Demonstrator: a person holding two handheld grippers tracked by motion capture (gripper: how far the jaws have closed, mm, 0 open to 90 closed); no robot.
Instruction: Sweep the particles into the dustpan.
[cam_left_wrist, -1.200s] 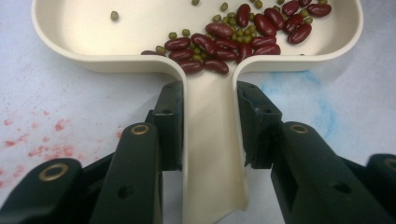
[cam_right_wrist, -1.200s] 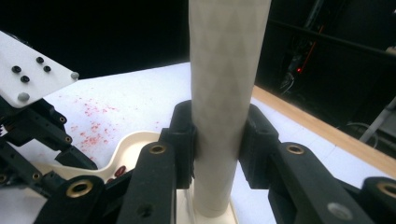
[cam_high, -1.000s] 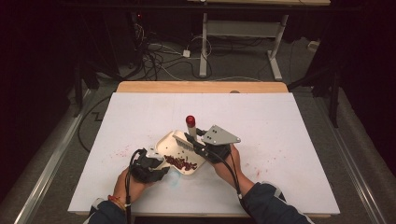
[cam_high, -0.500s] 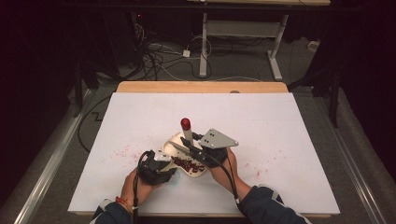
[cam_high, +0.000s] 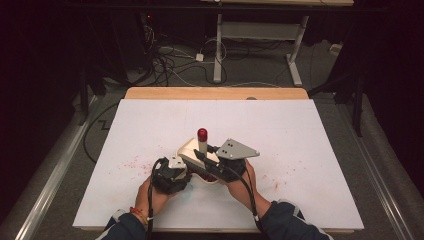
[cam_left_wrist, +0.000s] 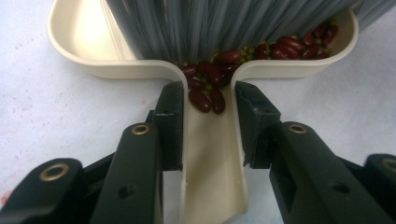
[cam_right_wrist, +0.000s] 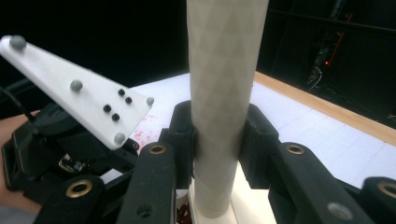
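Note:
A cream dustpan lies on the white table, with dark red beans heaped against its back wall and down its handle. My left gripper is shut on that handle. A brush's grey bristles stand inside the pan. My right gripper is shut on the upright cream brush handle. From above, the dustpan sits between the left gripper and the right gripper. The brush's red cap stands above them.
Red specks dot the white table top on both sides of the hands. A wooden strip edges the far side, with cables and a desk frame on the floor beyond. The other gripper and a pale dotted plate show left of the brush handle.
The left hand, with the dustpan, has crept right, closer to the right hand. The brush has settled a little lower over the pan. Both grips are unchanged.

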